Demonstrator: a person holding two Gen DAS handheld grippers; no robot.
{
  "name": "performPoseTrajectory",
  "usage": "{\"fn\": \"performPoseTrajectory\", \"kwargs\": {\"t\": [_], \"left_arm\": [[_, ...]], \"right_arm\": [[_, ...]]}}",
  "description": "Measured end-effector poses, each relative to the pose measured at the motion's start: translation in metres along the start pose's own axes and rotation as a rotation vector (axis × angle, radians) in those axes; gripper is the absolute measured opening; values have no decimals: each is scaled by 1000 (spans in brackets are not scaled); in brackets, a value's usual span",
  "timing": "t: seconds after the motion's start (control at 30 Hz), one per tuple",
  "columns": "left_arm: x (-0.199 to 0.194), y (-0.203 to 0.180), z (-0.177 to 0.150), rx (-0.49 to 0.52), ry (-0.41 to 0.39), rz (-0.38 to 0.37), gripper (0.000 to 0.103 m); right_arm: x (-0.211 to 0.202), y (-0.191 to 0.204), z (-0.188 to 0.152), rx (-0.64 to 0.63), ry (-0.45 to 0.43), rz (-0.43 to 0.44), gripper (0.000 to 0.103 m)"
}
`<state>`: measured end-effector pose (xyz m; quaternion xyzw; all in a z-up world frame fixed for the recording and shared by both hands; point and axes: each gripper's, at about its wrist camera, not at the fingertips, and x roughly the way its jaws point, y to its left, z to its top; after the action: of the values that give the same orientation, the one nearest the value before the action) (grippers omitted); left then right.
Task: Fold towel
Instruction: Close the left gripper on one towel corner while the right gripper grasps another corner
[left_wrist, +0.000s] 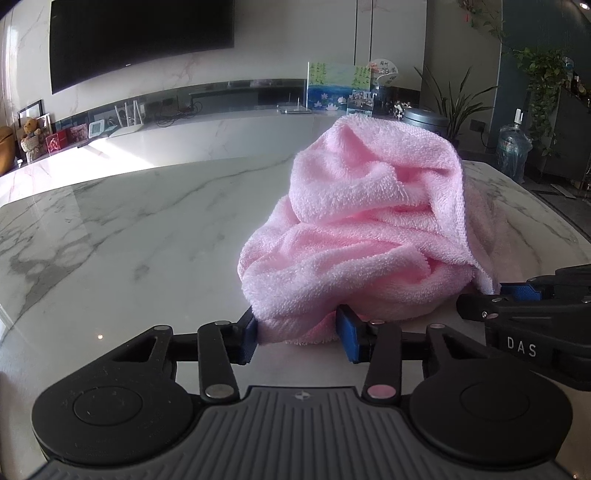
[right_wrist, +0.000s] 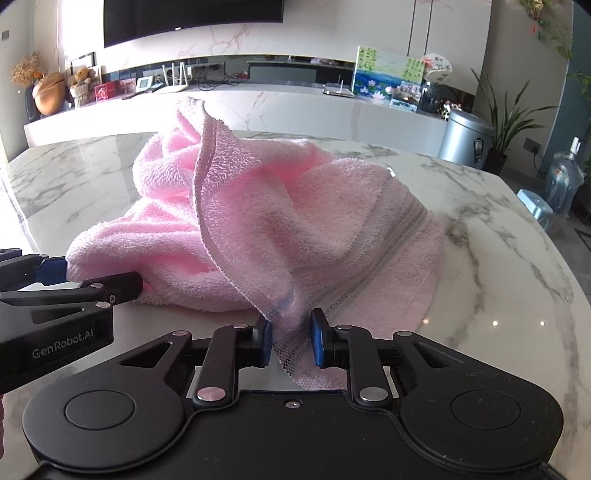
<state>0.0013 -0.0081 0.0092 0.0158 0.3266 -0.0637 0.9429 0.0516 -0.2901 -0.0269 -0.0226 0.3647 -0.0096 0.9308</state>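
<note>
Left tool (left_wrist: 299, 334) pinching pink towel (left_wrist: 369, 229), crumpled, heaped high

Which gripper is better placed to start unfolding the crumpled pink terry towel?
Probably the right gripper: it pinches the pink terry towel's striped hem, while the left gripper grabs bunched cloth.

Towel (right_wrist: 266, 221) heaped on table (right_wrist: 498, 295), left tongs (left_wrist: 299, 338) and right tongs (right_wrist: 291, 341) at its near edge
</note>
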Motion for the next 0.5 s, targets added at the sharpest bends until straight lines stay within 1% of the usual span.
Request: {"fn": "performPoseTrajectory", "kwargs": {"t": [0.17,0.23,0.33,0.37,0.5], "left_arm": [[-1,8,3,-48,14,-58,20],[-2,12,5,-66,28,-76,18],[-3,19,8,-85,55,-84,12],[-3,20,9,-86,67,-83,8],[-7,27,14,-73,115,-82,7]], "right_arm": [[0,-4,0,8,7,-3,16],[-1,-7,0,16,14,-5,16],[-3,-12,0,31,22,-15,16],[-3,-14,0,36,25,-18,16],[-10,-24,0,57,34,-33,15]]}}
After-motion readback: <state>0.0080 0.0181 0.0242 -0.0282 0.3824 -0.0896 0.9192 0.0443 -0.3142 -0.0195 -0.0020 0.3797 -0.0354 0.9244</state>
